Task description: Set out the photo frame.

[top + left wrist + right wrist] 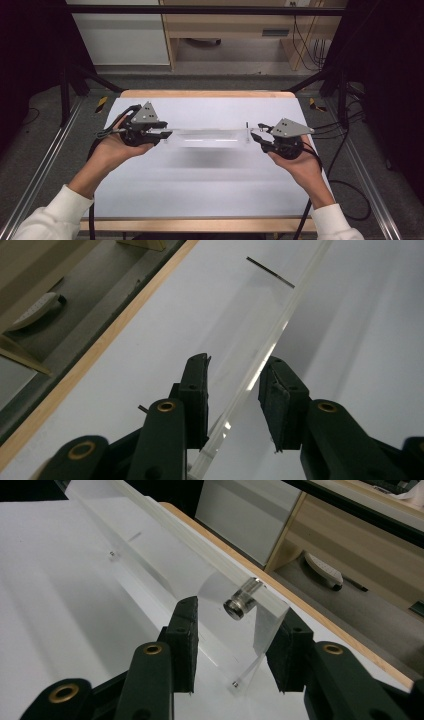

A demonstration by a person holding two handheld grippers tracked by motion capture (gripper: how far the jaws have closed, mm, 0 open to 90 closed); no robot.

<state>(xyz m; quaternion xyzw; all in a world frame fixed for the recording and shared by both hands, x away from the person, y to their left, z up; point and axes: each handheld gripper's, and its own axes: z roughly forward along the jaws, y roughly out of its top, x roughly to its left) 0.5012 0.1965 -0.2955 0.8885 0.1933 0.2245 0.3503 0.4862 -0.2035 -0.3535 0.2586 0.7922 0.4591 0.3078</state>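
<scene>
Clear acrylic box [207,137], held above white table [200,190], both tongs gripping its ends

A grey floor [45,150] surrounds the white, wood-edged table [200,95], with light wooden furniture [225,25] behind.

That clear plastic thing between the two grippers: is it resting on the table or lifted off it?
Lifted. The clear piece hangs between the left gripper and right gripper, and its blurred shadow falls apart from it on the table.

Clear glossy acrylic panel [207,137] – matt white table [200,185].
</scene>
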